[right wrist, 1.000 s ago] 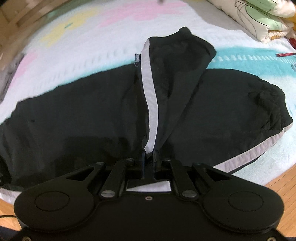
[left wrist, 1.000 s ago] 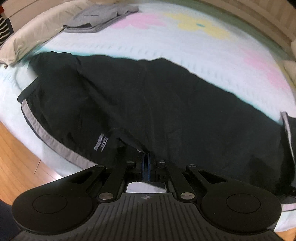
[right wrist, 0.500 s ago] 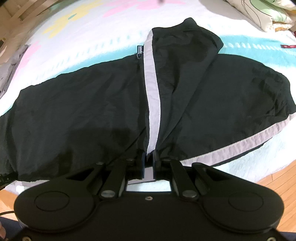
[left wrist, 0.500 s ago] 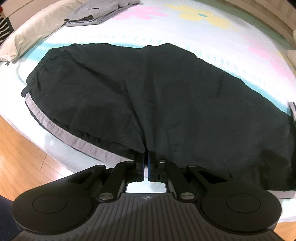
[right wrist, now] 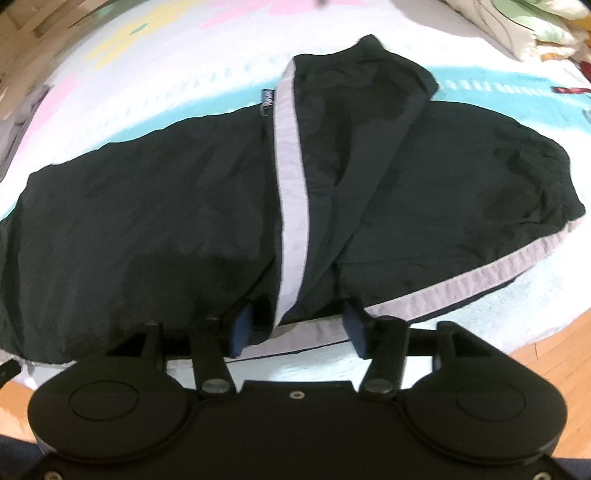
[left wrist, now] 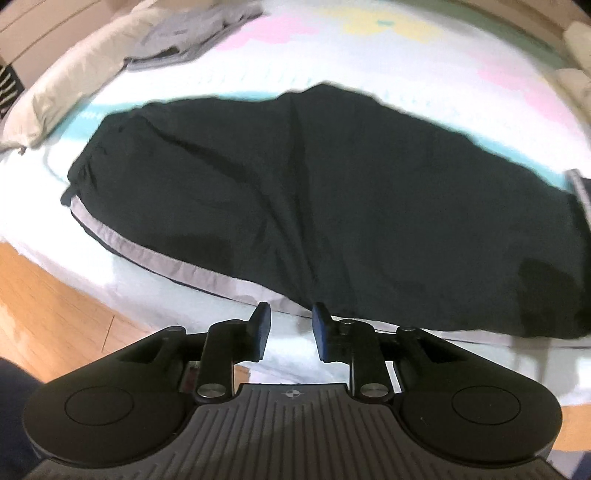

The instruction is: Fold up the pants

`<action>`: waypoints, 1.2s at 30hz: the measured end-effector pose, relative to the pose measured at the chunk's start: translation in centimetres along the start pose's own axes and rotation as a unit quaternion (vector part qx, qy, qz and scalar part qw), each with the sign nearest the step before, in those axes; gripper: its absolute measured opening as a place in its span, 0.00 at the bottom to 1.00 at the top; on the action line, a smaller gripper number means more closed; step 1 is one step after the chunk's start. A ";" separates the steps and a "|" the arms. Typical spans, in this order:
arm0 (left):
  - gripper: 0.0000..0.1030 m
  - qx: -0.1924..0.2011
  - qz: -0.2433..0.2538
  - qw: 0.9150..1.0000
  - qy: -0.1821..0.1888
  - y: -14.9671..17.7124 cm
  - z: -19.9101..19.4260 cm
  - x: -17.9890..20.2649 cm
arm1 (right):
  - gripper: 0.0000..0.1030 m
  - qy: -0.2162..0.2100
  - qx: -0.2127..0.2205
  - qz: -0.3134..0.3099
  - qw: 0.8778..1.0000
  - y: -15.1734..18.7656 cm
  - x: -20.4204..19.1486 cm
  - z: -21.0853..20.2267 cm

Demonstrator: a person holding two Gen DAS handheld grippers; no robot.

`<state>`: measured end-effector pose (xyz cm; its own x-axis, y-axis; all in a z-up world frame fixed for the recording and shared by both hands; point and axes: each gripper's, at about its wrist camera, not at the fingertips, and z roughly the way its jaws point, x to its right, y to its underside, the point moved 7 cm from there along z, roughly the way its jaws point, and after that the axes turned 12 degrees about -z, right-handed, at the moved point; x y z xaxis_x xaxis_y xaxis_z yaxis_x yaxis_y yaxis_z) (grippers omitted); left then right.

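Note:
Black pants with a grey side stripe lie spread along the near edge of the bed. In the right wrist view the pants have one leg folded over, its stripe running toward me. My left gripper is open and empty, just off the pants' near edge. My right gripper is open, its jaws standing either side of the folded leg's near end without gripping it.
The bed sheet is white with pastel flowers and a teal band. A grey folded garment and a beige pillow lie at far left. A patterned pillow lies at far right. Wooden floor runs below the bed edge.
Both grippers were shut on the pants' edge and pulled it toward the bed edge. Now both have opened and let the fabric go, and it lies flat.

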<state>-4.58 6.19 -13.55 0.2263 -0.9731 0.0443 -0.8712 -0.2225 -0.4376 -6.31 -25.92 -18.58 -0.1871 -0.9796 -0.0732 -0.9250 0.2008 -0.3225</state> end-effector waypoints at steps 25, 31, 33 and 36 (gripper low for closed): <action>0.33 -0.042 0.094 0.990 0.097 -3.4 6.1 14.6 | 0.55 0.078 0.126 -0.023 0.989 -8.9 2.0 -4.0; 0.33 -0.033 0.114 0.989 0.089 -2.6 6.8 14.7 | 0.52 0.108 0.122 -0.053 0.985 -13.8 -0.3 -0.4; 0.33 -0.034 0.112 0.989 0.091 -2.6 6.8 14.8 | 0.47 0.124 0.112 -0.067 0.984 -15.0 -1.0 1.4; 0.34 -0.036 0.115 0.989 0.091 -2.4 6.7 14.9 | 0.41 0.155 0.083 -0.086 0.981 -15.7 -1.5 4.1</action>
<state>3.83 -7.34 -17.89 -0.0575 -0.9918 0.1143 -0.9206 0.0084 -0.3905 9.82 -27.54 -17.24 -0.1486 -0.9489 0.2783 -0.8901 0.0057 -0.4558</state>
